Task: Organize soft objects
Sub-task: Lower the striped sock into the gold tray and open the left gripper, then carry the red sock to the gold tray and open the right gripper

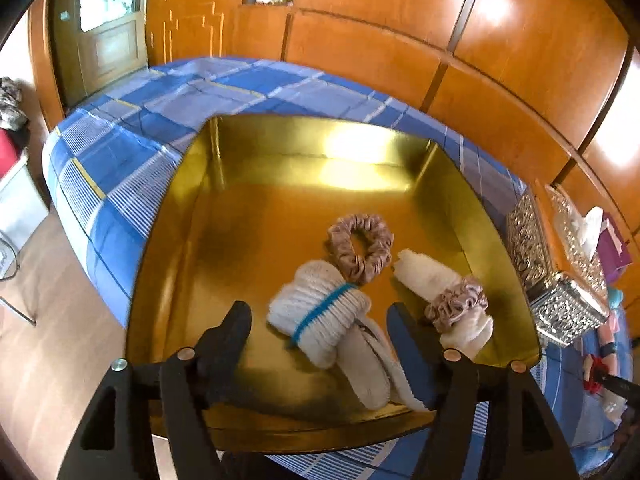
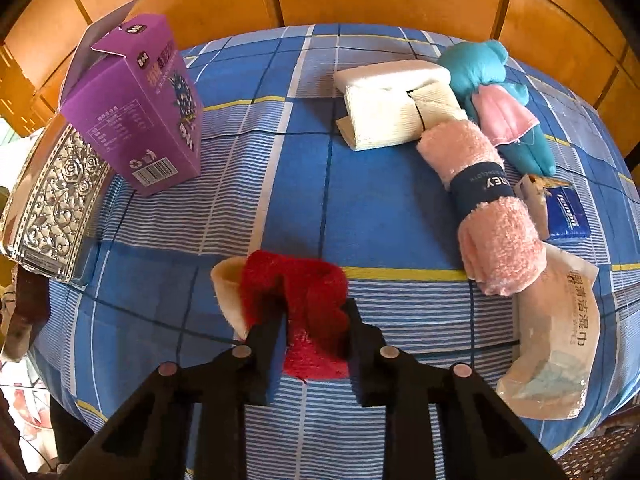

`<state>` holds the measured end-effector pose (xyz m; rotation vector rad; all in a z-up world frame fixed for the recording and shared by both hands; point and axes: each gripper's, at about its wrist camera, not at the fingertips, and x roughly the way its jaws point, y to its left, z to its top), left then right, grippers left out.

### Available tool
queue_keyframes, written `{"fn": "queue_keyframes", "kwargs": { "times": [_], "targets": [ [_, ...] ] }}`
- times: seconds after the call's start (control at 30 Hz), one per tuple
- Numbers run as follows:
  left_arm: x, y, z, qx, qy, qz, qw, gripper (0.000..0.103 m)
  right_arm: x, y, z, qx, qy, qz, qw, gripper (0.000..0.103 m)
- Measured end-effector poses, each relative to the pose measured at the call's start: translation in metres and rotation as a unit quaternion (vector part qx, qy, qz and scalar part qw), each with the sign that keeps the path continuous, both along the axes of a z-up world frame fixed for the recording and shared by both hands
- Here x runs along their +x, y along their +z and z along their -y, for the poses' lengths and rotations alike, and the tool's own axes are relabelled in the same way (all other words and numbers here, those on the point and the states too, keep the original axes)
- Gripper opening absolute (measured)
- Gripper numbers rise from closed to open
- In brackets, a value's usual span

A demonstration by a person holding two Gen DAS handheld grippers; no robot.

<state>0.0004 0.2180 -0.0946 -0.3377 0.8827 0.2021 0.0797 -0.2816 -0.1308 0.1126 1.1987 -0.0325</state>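
Observation:
My left gripper (image 1: pixel 318 312) hangs open over a gold tray (image 1: pixel 240 168). Below its spread fingers lies a white knit roll with a blue band (image 1: pixel 308 292), untouched by the pads, with an off-white folded piece (image 1: pixel 368 368) under it. Also in the tray are a beige scrunchie (image 1: pixel 360 252) and a white roll (image 1: pixel 424 276) with a second scrunchie (image 1: pixel 458 304) around it. My right gripper (image 2: pixel 314 308) is shut on a fluffy red cloth (image 2: pixel 316 280) with a cream part (image 2: pixel 228 292), just above the blue checked cover (image 2: pixel 360 208).
On the cover lie a pink towel roll with a dark band (image 2: pixel 480 208), a white folded cloth (image 2: pixel 392 112), a teal plush (image 2: pixel 488 68), a blue tissue pack (image 2: pixel 568 212) and a wet-wipes pack (image 2: pixel 560 340). A purple carton (image 2: pixel 140 104) and a silver embossed box (image 2: pixel 56 200) stand at the left.

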Motion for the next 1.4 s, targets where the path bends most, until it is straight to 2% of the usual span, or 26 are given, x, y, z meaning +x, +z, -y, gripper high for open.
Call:
{"fn": "queue_keyframes", "kwargs": {
  "times": [0.23,0.33,0.47,0.6,0.73,0.87,1.0,1.13,1.27,1.33,1.4],
  "targets": [
    [-0.01,0.027,0.002,0.042,-0.005,0.043,0.9982,0.075,-0.009,0.013,0.021,0.028,-0.055,0.019,0.998,0.02],
    [-0.013,0.032,0.005,0.049,-0.016,0.051,0.9974,0.076,-0.002,0.023,0.029,0.022,-0.082,0.03,0.996,0.02],
    [-0.016,0.031,0.011,0.052,-0.029,0.053,0.9968,0.076,0.016,0.051,0.038,0.0,-0.106,0.054,0.993,0.02],
    [-0.019,0.031,0.017,0.053,-0.038,0.055,0.9963,0.077,0.046,0.086,0.048,-0.021,-0.119,0.08,0.989,0.02],
    [-0.022,0.035,0.022,0.059,-0.048,0.061,0.9952,0.077,0.095,0.121,0.048,-0.029,-0.127,0.104,0.986,0.02],
    [-0.024,0.037,0.025,0.068,-0.055,0.065,0.9941,0.078,0.144,0.154,0.019,-0.016,-0.105,0.129,0.986,0.02],
    [-0.024,0.038,0.027,0.071,-0.058,0.063,0.9938,0.078,0.178,0.171,-0.044,0.016,-0.041,0.151,0.988,0.02],
    [-0.028,0.039,0.027,0.081,-0.056,0.065,0.993,0.079,0.186,0.178,-0.139,0.08,0.101,0.161,0.979,0.021],
    [-0.032,0.04,0.023,0.09,-0.047,0.068,0.9925,0.082,0.158,0.166,-0.244,0.107,0.254,0.144,0.95,0.02],
    [-0.035,0.043,0.02,0.095,-0.041,0.072,0.992,0.082,0.133,0.149,-0.294,0.106,0.329,0.119,0.931,0.021],
    [-0.037,0.045,0.016,0.097,-0.036,0.077,0.9916,0.082,0.112,0.129,-0.328,0.095,0.374,0.087,0.919,0.021]
  ]
}}
